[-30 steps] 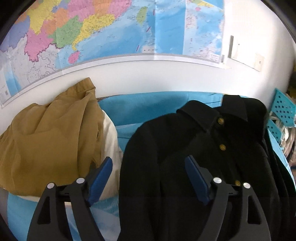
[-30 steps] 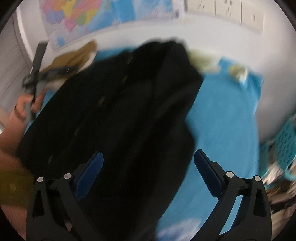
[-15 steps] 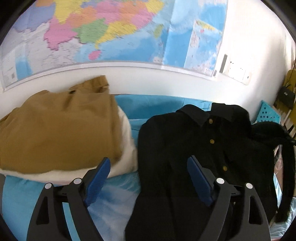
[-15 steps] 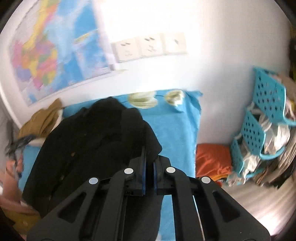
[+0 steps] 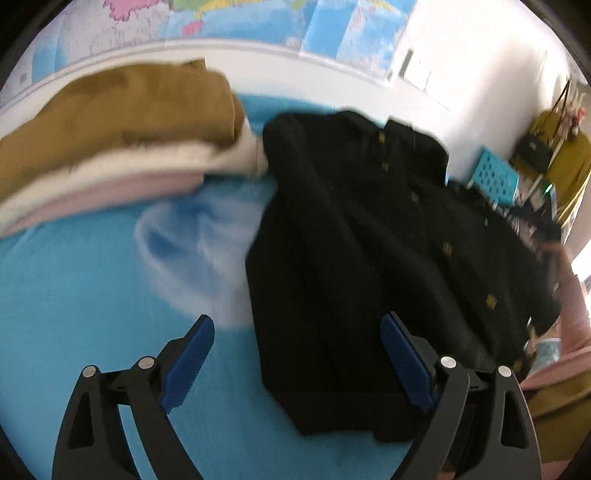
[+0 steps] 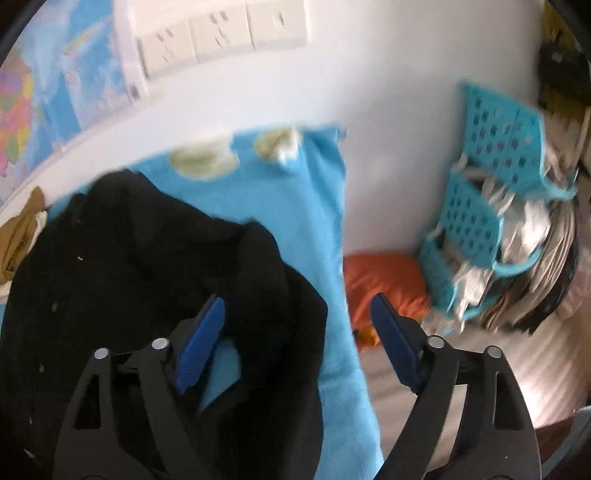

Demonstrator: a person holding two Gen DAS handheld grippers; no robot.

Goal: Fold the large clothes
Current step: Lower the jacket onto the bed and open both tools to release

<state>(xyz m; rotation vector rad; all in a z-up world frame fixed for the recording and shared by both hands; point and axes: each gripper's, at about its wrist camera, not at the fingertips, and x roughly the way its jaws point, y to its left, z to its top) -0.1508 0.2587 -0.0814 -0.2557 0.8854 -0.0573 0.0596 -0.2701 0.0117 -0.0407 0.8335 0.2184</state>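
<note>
We hold both grippers, left gripper (image 5: 297,354) and right gripper (image 6: 297,334), with jaws released (nothing between them). The black coat (image 5: 369,236) lies spread on the blue sheet (image 5: 92,295), ready for folding.

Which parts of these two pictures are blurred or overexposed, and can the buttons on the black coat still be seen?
Left wrist view: motion blur softens the folded pile; the wall at upper right is blown out; gold buttons on the black coat stay visible. Right wrist view: blur smears the blue basket and wall sockets; the coat is nearly featureless black; fisheye bends straight edges in both.
</note>
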